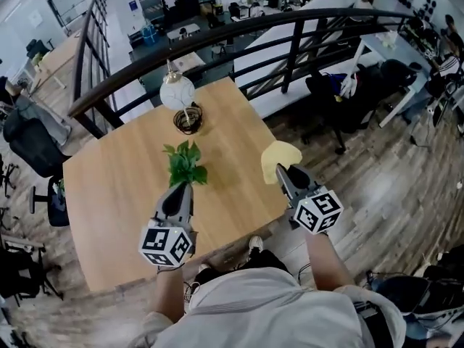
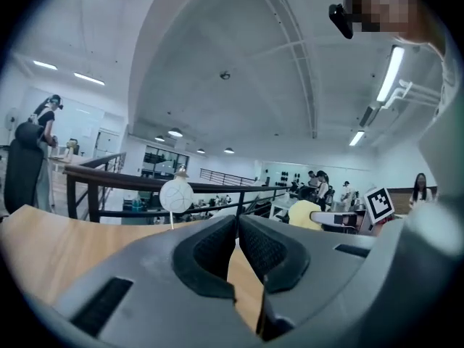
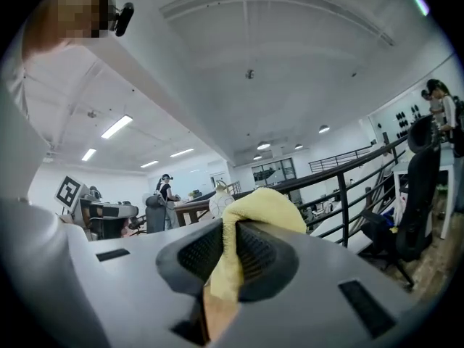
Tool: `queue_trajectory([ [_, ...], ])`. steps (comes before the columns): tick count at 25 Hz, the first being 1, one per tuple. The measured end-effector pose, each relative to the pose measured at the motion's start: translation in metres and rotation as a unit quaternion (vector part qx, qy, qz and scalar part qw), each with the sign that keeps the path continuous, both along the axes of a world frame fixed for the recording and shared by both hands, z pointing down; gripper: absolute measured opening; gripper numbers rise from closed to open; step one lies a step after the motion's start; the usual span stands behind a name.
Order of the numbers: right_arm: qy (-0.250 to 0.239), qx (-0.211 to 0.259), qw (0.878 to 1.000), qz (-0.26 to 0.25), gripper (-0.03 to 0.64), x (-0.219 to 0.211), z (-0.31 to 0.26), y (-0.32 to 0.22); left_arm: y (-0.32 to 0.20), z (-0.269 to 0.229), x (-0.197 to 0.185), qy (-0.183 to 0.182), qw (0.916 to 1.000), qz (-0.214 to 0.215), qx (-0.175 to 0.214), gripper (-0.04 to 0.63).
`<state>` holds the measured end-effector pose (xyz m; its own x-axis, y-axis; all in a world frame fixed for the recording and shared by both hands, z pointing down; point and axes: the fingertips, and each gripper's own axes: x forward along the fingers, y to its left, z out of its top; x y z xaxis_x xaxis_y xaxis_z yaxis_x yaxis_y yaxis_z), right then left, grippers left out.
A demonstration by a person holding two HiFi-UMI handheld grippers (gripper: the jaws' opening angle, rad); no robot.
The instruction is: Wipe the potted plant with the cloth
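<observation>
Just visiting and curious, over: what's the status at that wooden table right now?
Left gripper shut, empty, by potted plant. Right gripper shut on yellow cloth, apart from the leaves. Nothing seen between cloth and plant.

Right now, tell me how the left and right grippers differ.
The left gripper is shut on nothing; the right gripper clamps the yellow cloth. The left gripper's tip is by the plant; the right gripper is at the right edge of the table. Both are shut.
</observation>
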<state>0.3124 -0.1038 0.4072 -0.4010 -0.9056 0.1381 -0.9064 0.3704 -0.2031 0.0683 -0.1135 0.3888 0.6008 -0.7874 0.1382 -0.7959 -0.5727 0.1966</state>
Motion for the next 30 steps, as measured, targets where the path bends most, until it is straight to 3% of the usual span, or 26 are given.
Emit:
queue_trajectory([
  [6, -0.009, -0.035, 0.996, -0.083, 0.095, -0.03, 0.031, -0.044, -0.004, 0.028, -0.036, -0.003, 0.9947, -0.093, -0.044, 0.028],
  [11, -0.011, -0.049, 0.99, -0.131, 0.095, -0.074, 0.044, -0.057, -0.007, 0.042, -0.064, 0.001, 0.991, -0.12, -0.059, 0.028],
  [18, 0.008, -0.089, 0.987, -0.134, 0.095, -0.109, 0.072, -0.061, -0.014, 0.081, -0.107, 0.028, 0.9877, -0.122, -0.094, 0.028],
  [23, 0.018, -0.098, 0.986, -0.13, 0.095, -0.142, 0.082, -0.066, -0.041, 0.124, -0.126, 0.048, 0.987, -0.076, -0.133, 0.028],
  [27, 0.027, -0.102, 0.986, -0.126, 0.095, -0.16, 0.089, -0.071, -0.082, 0.168, -0.135, 0.048, 0.9824, -0.064, -0.169, 0.029],
  [30, 0.03, -0.103, 0.987, -0.12, 0.095, -0.166, 0.092, -0.074, -0.109, 0.203, -0.13, 0.059, 0.9728, -0.043, -0.22, 0.029],
])
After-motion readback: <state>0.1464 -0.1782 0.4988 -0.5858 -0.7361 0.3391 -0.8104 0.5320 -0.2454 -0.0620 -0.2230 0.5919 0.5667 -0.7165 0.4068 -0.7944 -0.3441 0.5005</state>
